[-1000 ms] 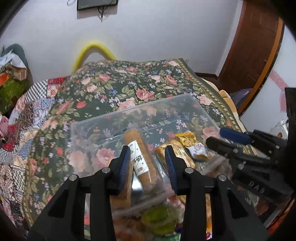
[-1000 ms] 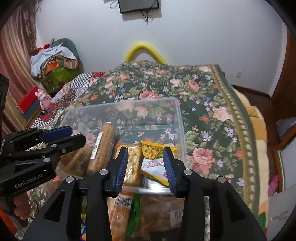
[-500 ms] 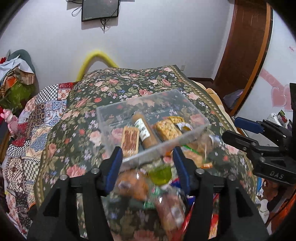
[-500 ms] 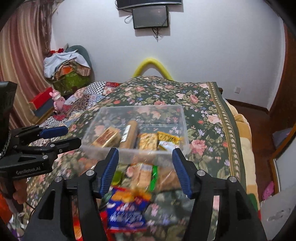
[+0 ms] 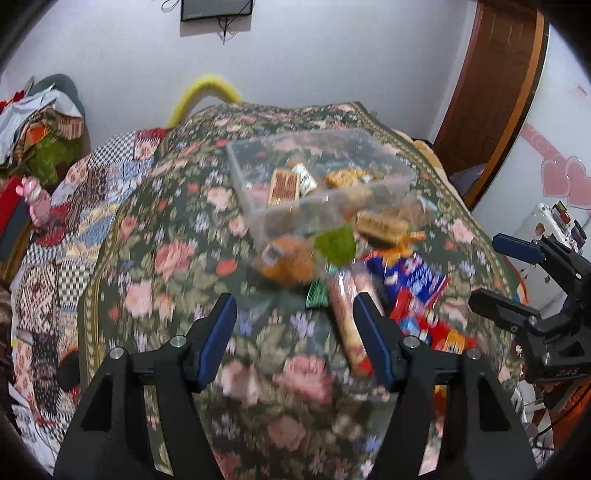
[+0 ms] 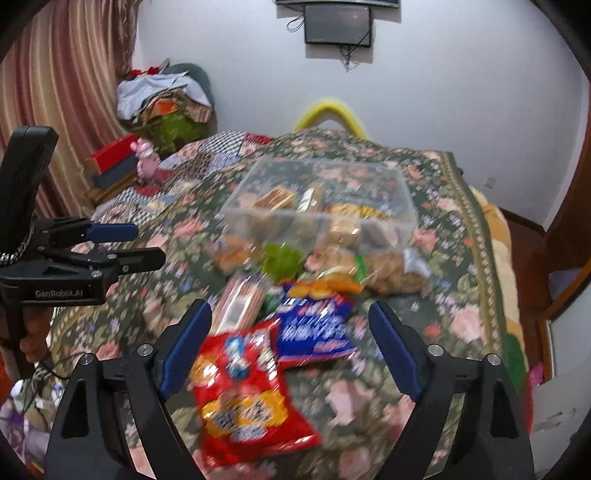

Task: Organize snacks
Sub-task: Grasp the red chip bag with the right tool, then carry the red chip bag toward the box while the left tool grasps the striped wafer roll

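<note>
A clear plastic box (image 5: 258, 218) (image 6: 236, 206) with a few snack packs inside sits on the floral bedspread. In front of it lies a loose pile of snacks: a red bag (image 6: 243, 398), a blue bag (image 6: 314, 328) (image 5: 417, 277), a long biscuit sleeve (image 5: 347, 325) (image 6: 240, 299), a green pack (image 5: 336, 243) and bags of cookies (image 6: 391, 273). My left gripper (image 5: 295, 338) hovers over the bedspread, jaws opening, nothing between them. My right gripper (image 6: 290, 347) hangs above the red and blue bags, jaws opening wide, pads touching nothing. Each gripper also shows from the side in the other's view.
The bedspread (image 5: 155, 280) covers a bed that drops off at the right edge (image 6: 498, 258). Piled clothes (image 6: 162, 99) and boxes stand at the far left by a striped curtain. A wooden door (image 5: 495, 96) is at the right, a wall screen (image 6: 338, 29) behind.
Both grippers have pulled back from the clear box and opened; they were narrow over the packs in the box. The snack pile in front of the box has come into view.
</note>
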`<state>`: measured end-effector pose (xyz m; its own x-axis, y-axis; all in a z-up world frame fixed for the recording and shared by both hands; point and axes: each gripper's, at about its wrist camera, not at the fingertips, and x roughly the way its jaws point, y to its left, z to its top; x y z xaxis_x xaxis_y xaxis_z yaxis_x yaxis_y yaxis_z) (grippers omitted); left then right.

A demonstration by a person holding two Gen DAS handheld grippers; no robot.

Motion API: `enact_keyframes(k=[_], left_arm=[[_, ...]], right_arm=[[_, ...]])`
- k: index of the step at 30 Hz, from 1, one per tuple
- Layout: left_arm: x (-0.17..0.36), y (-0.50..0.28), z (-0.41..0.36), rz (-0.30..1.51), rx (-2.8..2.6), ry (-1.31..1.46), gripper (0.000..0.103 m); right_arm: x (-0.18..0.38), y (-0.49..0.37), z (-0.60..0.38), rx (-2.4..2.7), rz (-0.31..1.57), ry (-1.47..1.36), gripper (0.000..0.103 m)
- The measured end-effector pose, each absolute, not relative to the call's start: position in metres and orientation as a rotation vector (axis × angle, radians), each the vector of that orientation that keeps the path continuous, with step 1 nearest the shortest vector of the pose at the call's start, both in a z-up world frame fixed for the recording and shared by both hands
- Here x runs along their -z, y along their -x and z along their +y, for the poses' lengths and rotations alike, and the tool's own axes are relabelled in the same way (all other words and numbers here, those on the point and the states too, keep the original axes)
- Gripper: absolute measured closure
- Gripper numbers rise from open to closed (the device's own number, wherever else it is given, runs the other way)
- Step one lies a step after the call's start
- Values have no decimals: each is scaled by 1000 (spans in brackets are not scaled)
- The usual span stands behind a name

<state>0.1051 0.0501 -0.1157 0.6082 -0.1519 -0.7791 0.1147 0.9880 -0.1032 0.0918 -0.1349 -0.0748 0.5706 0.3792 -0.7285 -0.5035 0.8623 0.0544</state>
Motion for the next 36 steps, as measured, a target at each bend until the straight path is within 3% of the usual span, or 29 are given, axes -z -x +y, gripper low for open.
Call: enact_keyframes(k=[18, 20, 22, 23, 36], left_arm=[[162, -78, 56, 1019, 142, 94, 38], [162, -79, 51, 1017, 146, 89, 38], [162, -81, 47, 1016, 154, 86, 38], [162, -82, 44, 1017, 159, 83, 38], [168, -116, -2, 1016, 222, 66, 38]], right_arm=[[145, -80, -115, -575, 1060, 133, 14], [142, -79, -117, -583, 1050, 123, 18], [138, -78, -122, -589, 1038, 114, 35], [137, -78, -124, -592, 1033, 107, 37], [100, -83, -171, -449, 912, 76, 38]])
